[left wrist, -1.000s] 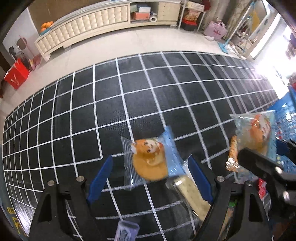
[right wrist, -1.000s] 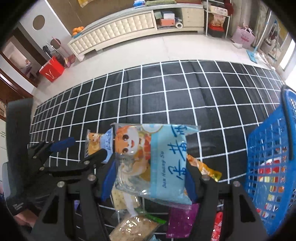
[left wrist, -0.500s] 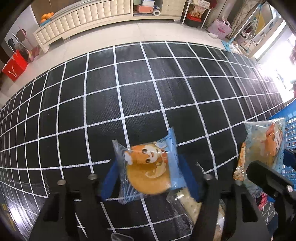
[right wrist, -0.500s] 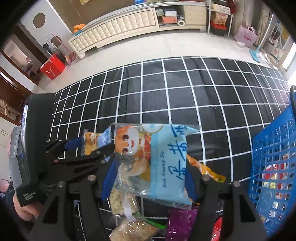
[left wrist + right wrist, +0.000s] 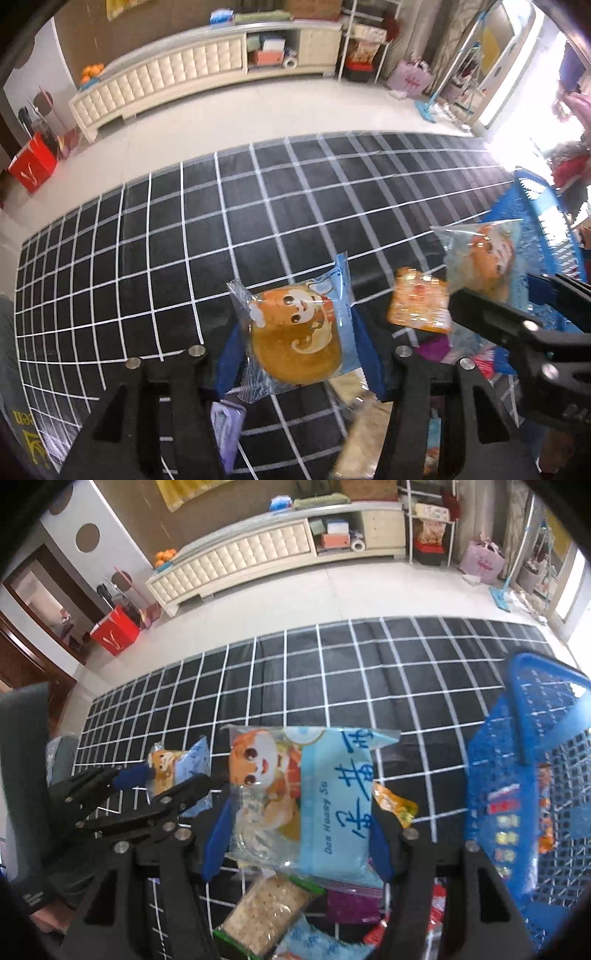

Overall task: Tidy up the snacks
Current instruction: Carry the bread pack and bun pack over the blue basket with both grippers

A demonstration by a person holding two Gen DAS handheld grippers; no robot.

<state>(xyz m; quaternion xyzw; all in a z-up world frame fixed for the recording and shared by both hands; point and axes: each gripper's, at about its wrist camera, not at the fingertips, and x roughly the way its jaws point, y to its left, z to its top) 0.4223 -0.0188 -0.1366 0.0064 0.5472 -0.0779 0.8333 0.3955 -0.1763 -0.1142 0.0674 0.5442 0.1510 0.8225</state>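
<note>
My left gripper (image 5: 297, 354) is shut on a blue-and-clear packet with a round cake (image 5: 295, 336), held above the black grid mat. It shows small in the right wrist view (image 5: 177, 768). My right gripper (image 5: 295, 834) is shut on a larger light-blue cartoon snack packet (image 5: 303, 797), which also shows at the right of the left wrist view (image 5: 484, 262). A blue mesh basket (image 5: 532, 775) with several snacks inside stands to the right.
Loose snacks lie on the mat (image 5: 332, 672) below the grippers: a cracker pack (image 5: 266, 915), a purple packet (image 5: 351, 904), an orange packet (image 5: 419, 306). A cream cabinet (image 5: 258, 557) and a red box (image 5: 114, 635) stand on the far floor.
My left gripper closed on the cake packet and lifted it off the mat. Both grippers have risen and the view now takes in more of the room and basket.
</note>
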